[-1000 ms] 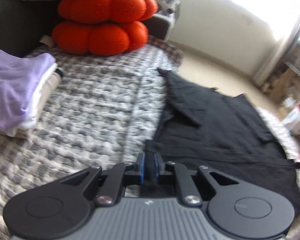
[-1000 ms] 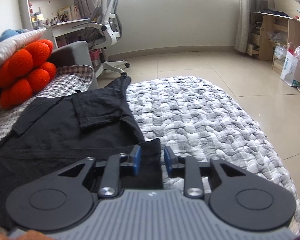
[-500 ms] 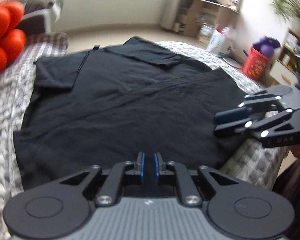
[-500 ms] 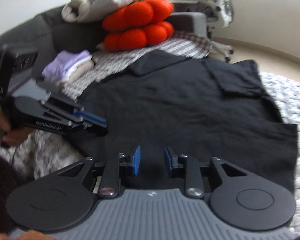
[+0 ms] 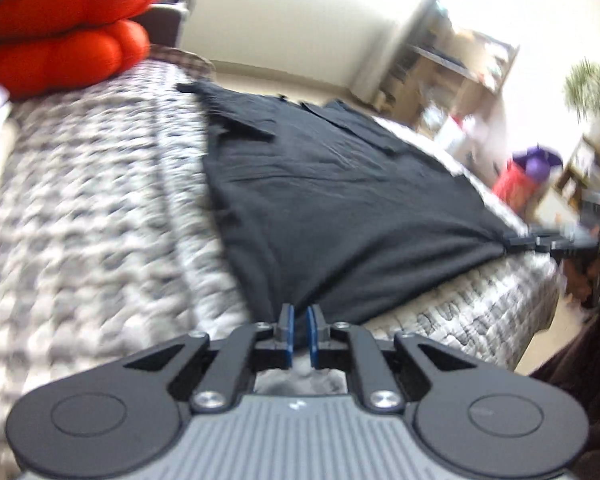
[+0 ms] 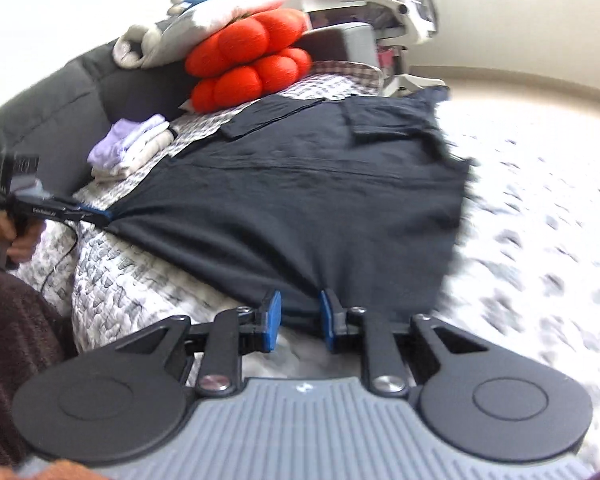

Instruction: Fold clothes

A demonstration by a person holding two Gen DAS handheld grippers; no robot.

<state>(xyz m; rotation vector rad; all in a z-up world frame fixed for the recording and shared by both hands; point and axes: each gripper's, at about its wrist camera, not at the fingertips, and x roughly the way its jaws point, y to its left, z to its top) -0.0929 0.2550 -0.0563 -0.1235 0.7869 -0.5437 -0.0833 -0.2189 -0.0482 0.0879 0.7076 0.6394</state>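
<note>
Across the grey-and-white quilted cover (image 5: 100, 208), the left wrist view shows a black T-shirt (image 5: 340, 200) spread flat, its folded sleeves at the far end and its hem toward the camera. At the near edge the left gripper (image 5: 299, 330) has its blue-padded fingers drawn narrow, with a pinch of the shirt's hem corner caught between them; the cloth fans out in taut creases from that spot. At the right edge of the shirt the right gripper (image 5: 516, 240) meets the other hem corner, and the fabric pulls into a point there, though blur hides how its fingers stand. Orange round cushions (image 5: 64, 28) sit far left. A red bin (image 5: 516, 186) stands far right on the floor, blurred.

Over in the right wrist view, the same black T-shirt (image 6: 308, 208) lies on the quilted cover (image 6: 540, 220), sleeves far and hem near. The right gripper (image 6: 298, 322) holds its blue pads a moderate gap apart, and the hem corner runs down between them; creases converge there, yet whether the pads actually press the cloth I cannot tell. At left, the left gripper (image 6: 104, 214), held by a hand (image 6: 18, 236), is clamped on the opposite hem corner, drawing it to a point. Behind it sits a small stack of folded clothes (image 6: 132, 148), lilac on top, just beside the shirt's left edge. Orange round cushions (image 6: 248, 64) rest at the far end under a pale pillow (image 6: 204, 24), against a dark sofa back (image 6: 60, 96).
</note>
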